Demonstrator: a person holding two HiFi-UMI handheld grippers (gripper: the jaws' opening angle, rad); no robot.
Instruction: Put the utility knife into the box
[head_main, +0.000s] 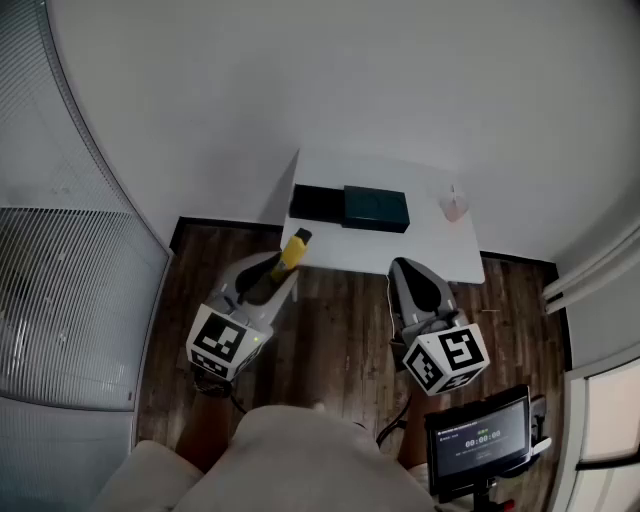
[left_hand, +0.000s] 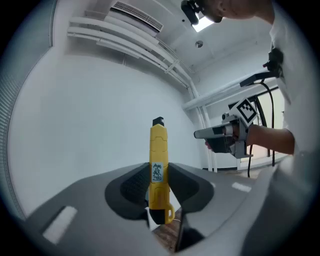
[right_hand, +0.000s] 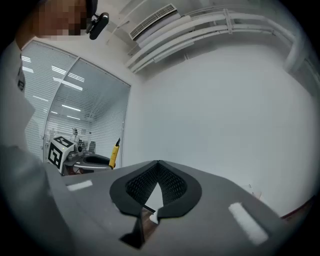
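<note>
White rectangular tabletop (head_main: 330, 172), upper centre of the head view, carries a dark oblong box (head_main: 377, 208). Lower left, near-level left tongs (head_main: 274, 279) pinch the yellow plastic utility knife (left_hand: 159, 165) between ribbed pads. Right tongs (right_hand: 158, 163) level, pressed together, empty.

Lighting is even and moderately dim. A bright rectangular ceiling lamp (left_hand: 202, 23) glares in the left gripper view. Shadows are soft. Both gripper views bend strongly, with dark vignetted corners.

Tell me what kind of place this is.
Most likely an office or lab room: a glass partition with blinds, a ceiling air-conditioning vent, and a small white table on wood-look flooring.
</note>
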